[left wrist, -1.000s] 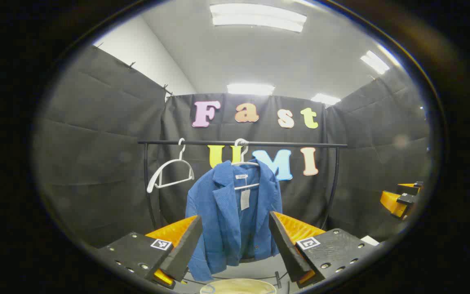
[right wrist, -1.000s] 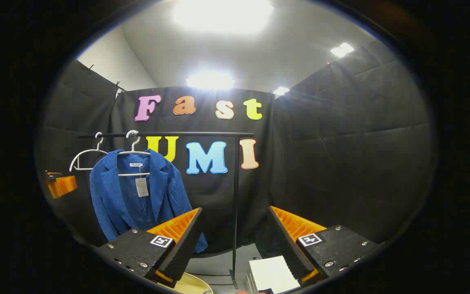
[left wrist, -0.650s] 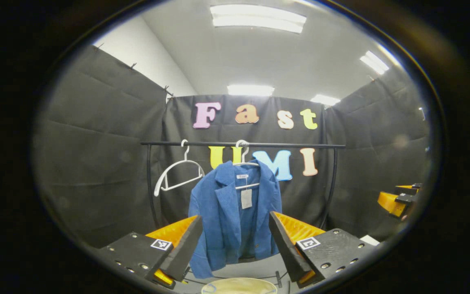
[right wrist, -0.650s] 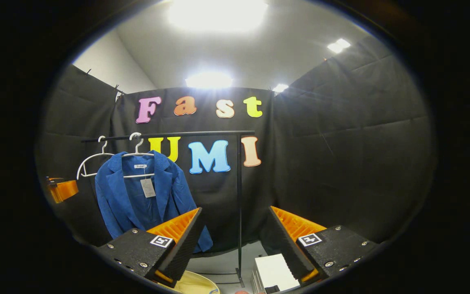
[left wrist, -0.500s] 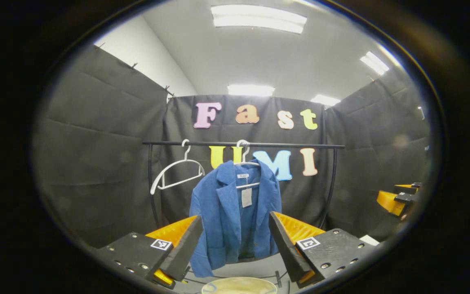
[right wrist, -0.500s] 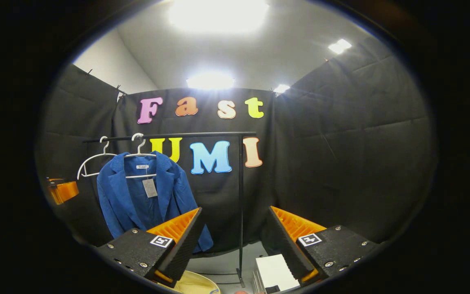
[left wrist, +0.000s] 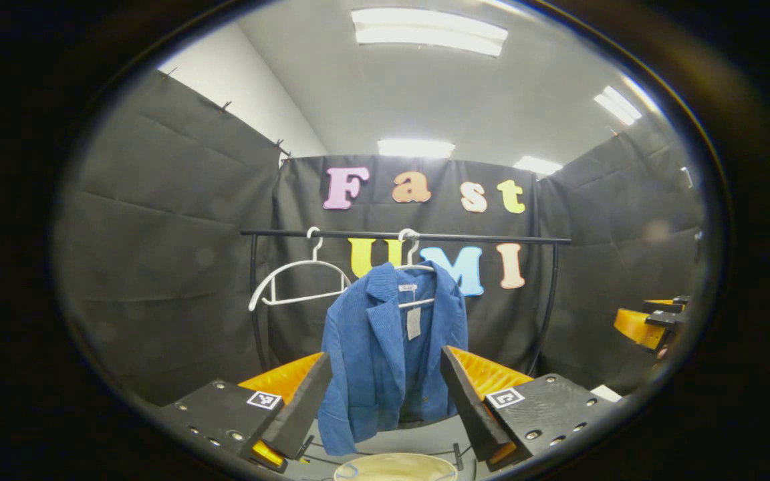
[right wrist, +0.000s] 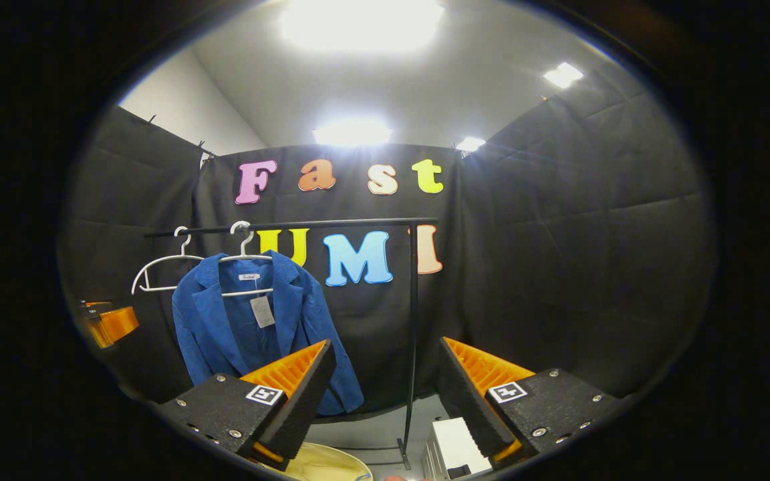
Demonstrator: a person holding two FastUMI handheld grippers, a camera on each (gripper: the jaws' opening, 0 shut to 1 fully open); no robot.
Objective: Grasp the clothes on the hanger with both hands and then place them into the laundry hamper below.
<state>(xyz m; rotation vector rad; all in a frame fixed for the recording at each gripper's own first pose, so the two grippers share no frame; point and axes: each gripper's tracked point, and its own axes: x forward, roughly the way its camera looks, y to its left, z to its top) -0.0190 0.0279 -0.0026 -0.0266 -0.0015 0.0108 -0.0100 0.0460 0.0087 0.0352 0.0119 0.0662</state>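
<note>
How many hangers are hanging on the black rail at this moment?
2. One empty white hanger hangs near the rail's left end. The other hanger, to its right, carries the blue jacket. The jacket could hide nothing more, as far as I can tell.

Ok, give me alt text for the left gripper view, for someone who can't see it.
A blue jacket hangs on a white hanger from a black clothes rail, straight ahead between the open fingers of the left gripper. An empty white hanger hangs beside it, and the rim of the laundry hamper shows below.
</note>
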